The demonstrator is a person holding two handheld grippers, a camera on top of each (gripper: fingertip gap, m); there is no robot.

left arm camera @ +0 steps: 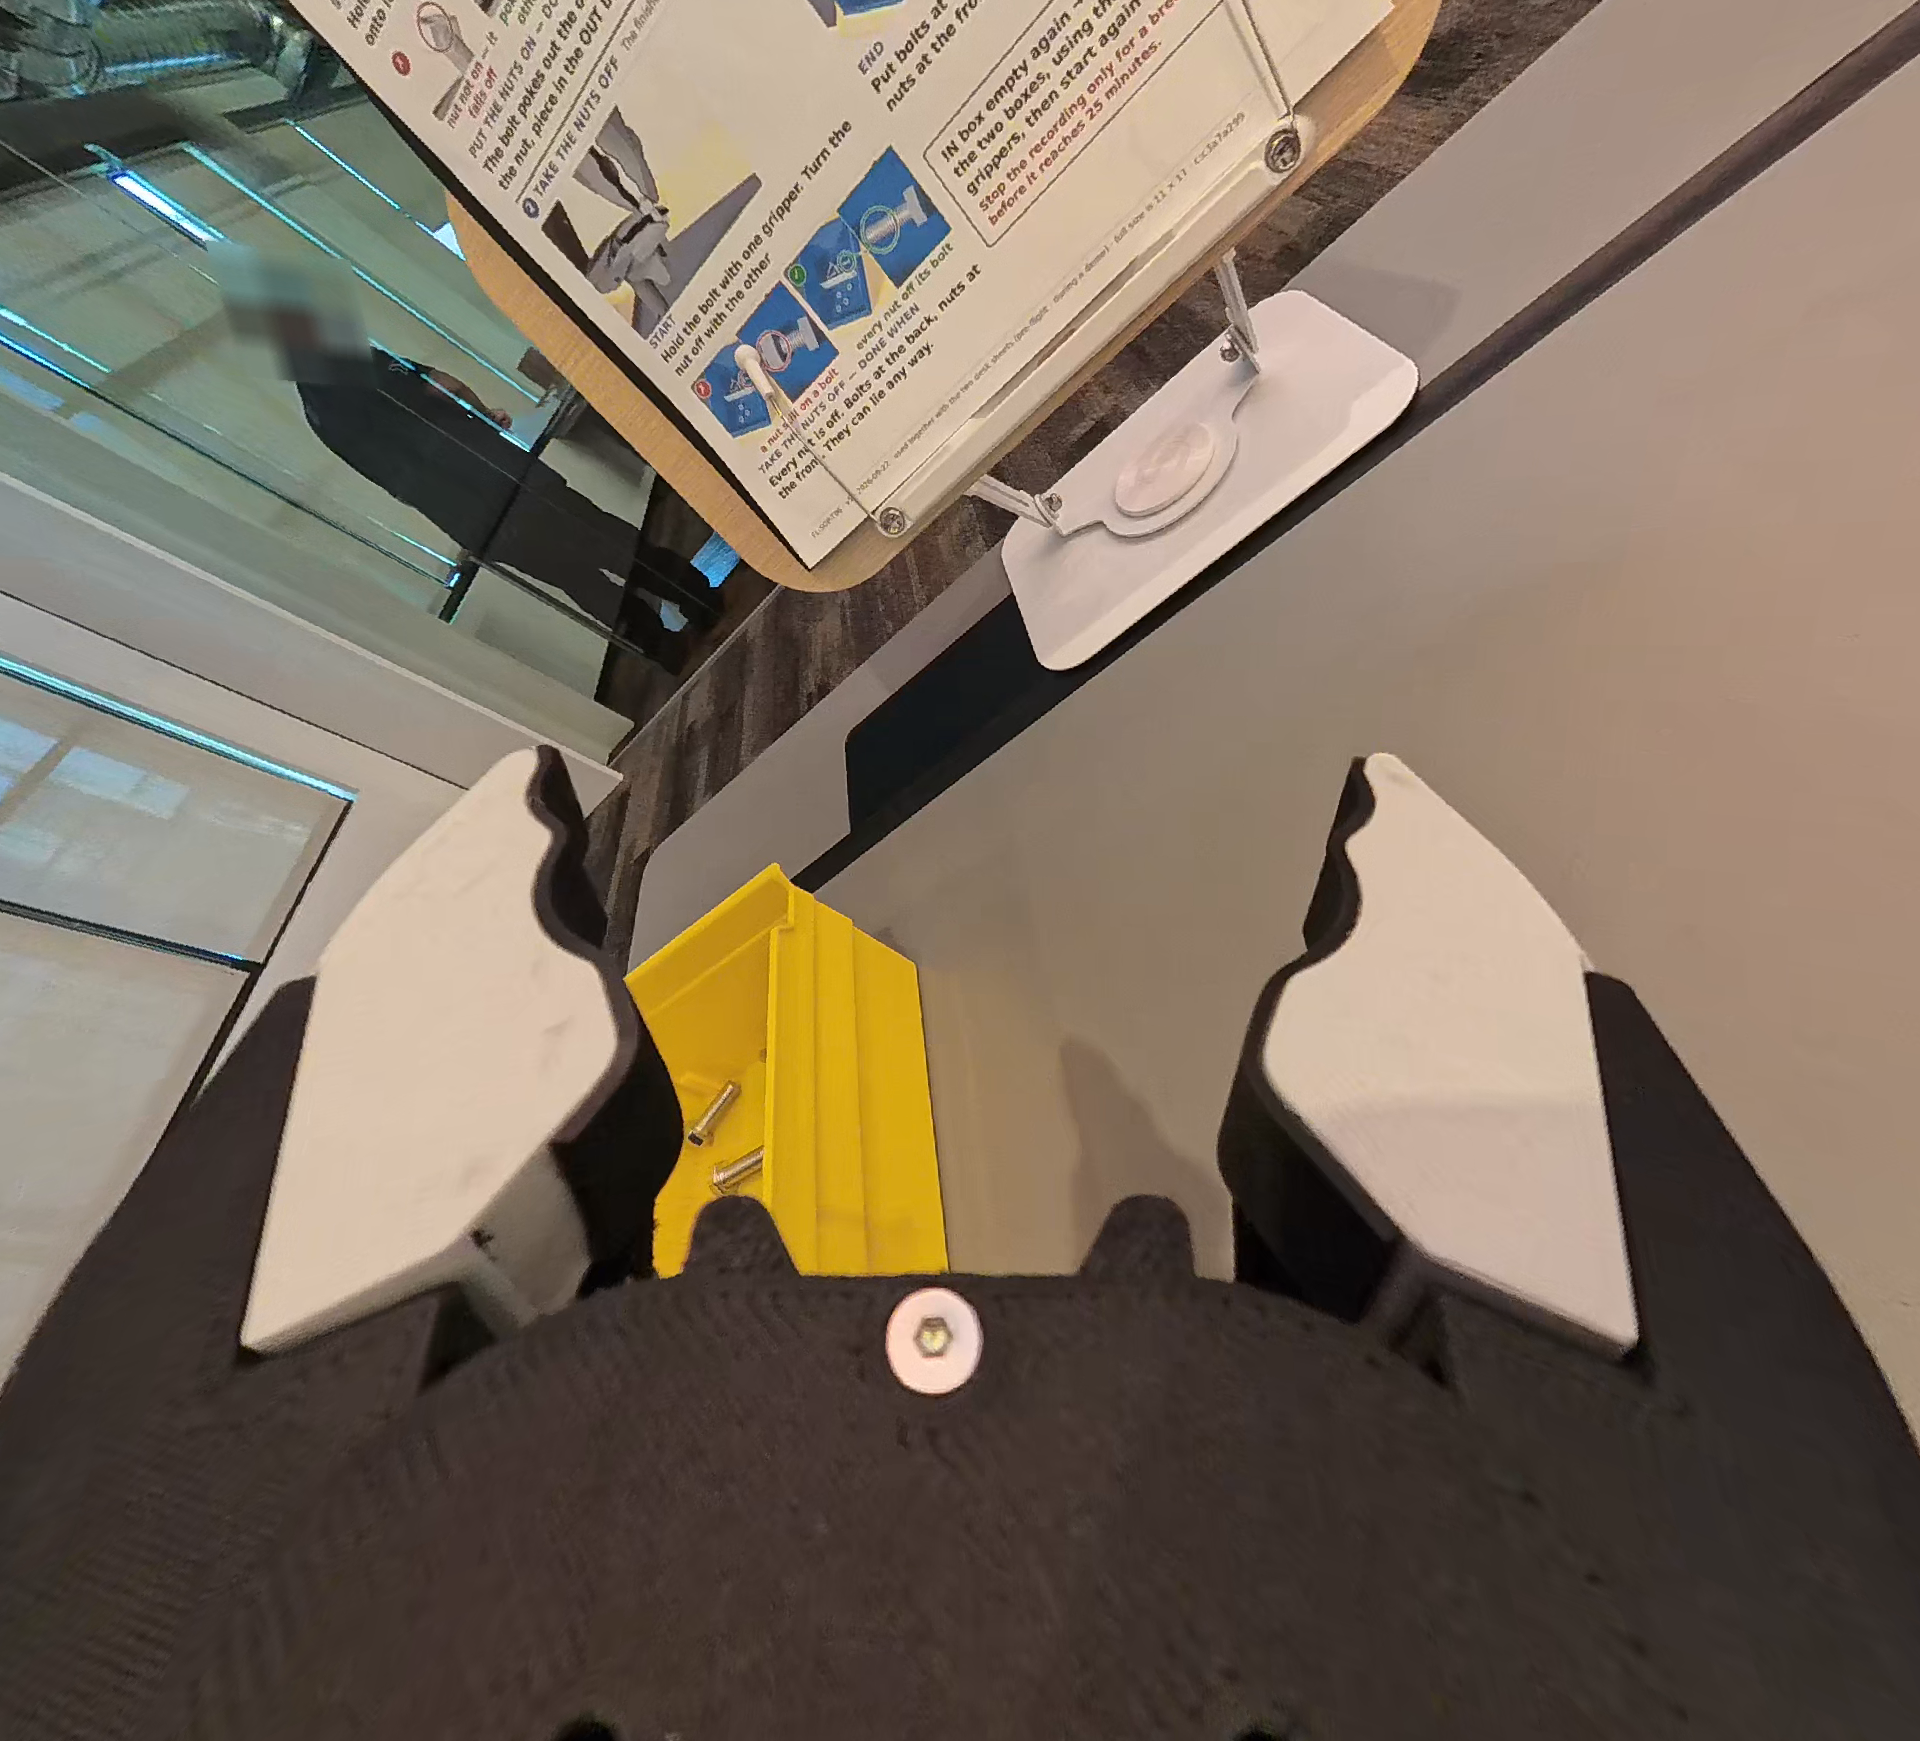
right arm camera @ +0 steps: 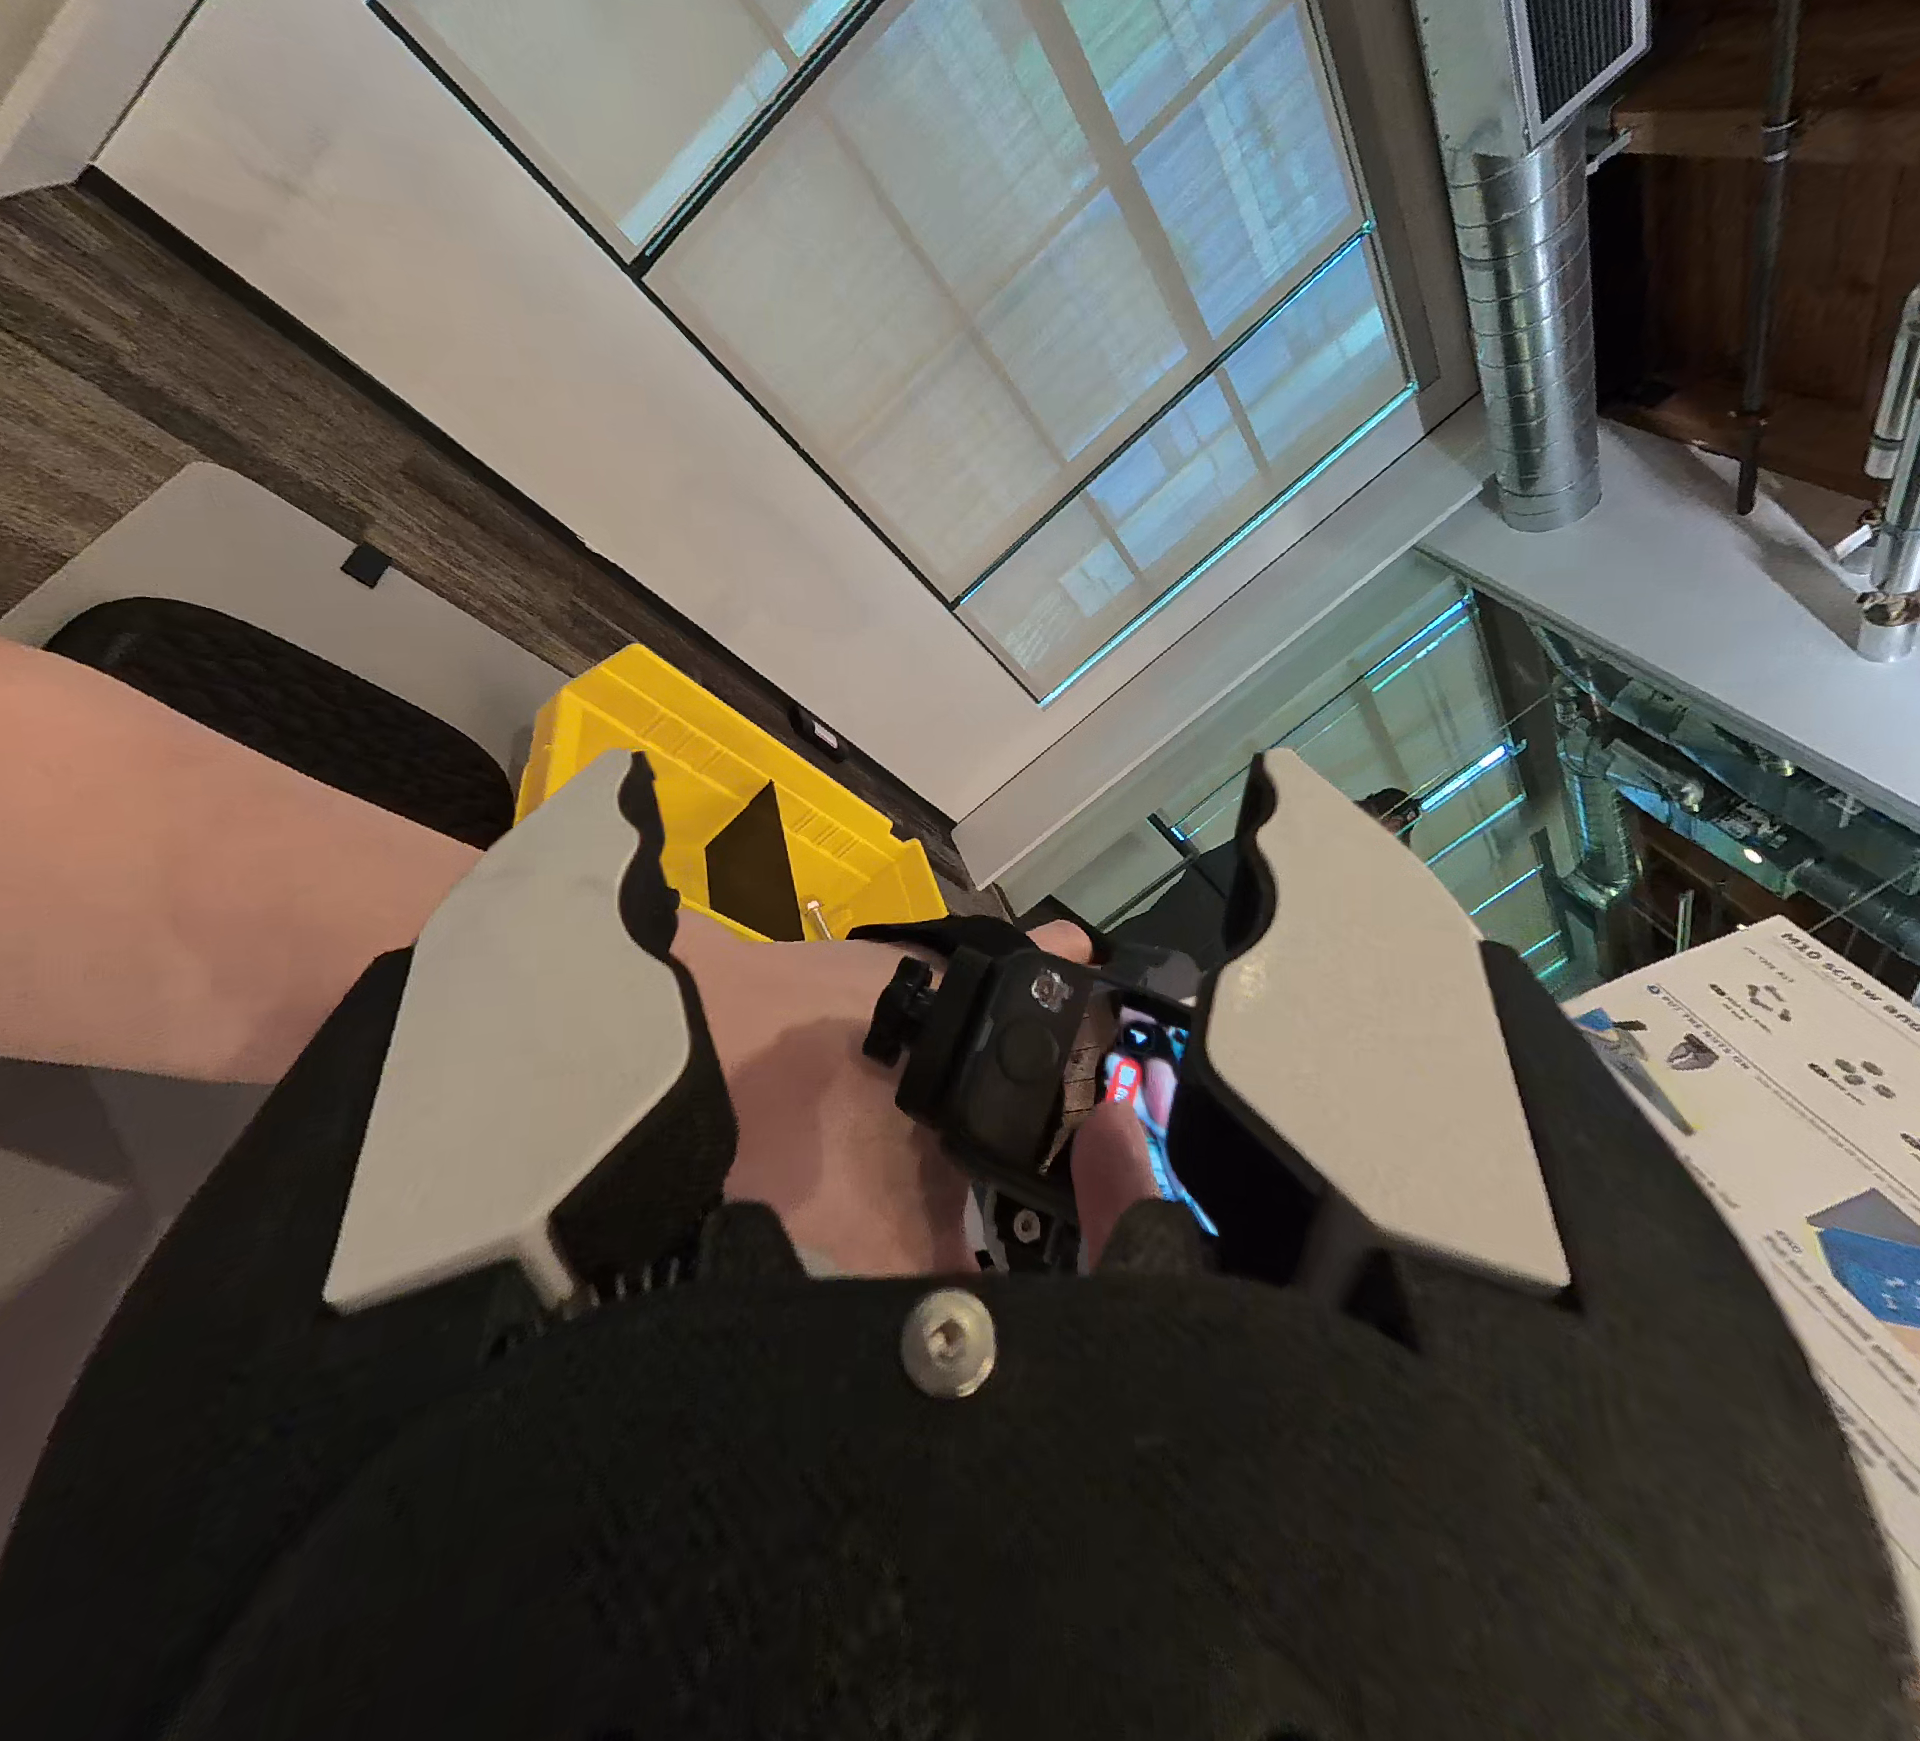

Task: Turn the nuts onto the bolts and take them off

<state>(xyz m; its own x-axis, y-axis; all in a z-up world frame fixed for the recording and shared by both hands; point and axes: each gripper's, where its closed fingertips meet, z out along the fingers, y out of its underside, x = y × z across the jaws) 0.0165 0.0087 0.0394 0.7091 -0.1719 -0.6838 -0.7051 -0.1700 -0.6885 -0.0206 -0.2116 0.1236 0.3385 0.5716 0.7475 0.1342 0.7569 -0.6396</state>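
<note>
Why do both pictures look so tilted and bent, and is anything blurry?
Left wrist view: wide lens bows the table edge; the open left tool and yellow bin look sharp, and a mosaic patch was added afterwards. Right wrist view: window lines curve, the forearm at left is soft, and the open right tool is crisp.

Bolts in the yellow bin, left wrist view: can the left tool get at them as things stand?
Probably yes. The left tool is open and empty, and the two bolts lie loose in the yellow bin just ahead of it. The bin's divider wall beside them may crowd one finger.
</note>
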